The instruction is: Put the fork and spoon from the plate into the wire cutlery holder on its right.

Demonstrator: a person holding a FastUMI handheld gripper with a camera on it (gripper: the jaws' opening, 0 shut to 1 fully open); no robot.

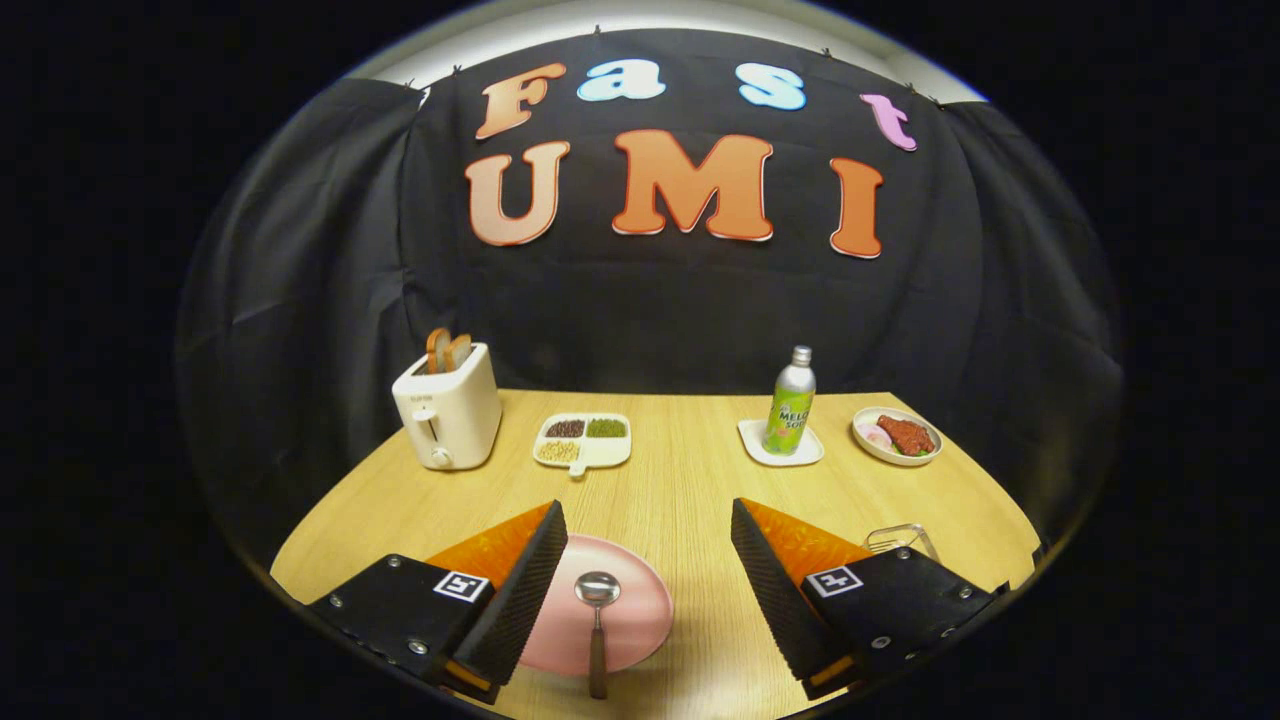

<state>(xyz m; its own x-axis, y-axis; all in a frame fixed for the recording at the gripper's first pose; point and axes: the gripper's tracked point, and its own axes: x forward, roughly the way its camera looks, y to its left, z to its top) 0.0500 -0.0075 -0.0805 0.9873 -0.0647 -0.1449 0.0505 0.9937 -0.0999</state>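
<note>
A pink plate (640, 610) lies on the wooden table between my fingers, closer to the left one. On it rests a spoon (597, 620) with a metal bowl and a brown handle that points back toward me. Part of the plate is hidden behind my left finger (525, 590). The rim of the wire cutlery holder (900, 540) peeks out just beyond my right finger (775, 590). My gripper (645, 530) is open above the table, with nothing held. I cannot make out the fork.
At the back of the table stand a cream toaster (447, 408) with toast in it, a white divided dish of beans (582, 441), a green bottle (791, 404) on a white coaster, and a bowl of food (896, 436). Black cloth walls close in behind.
</note>
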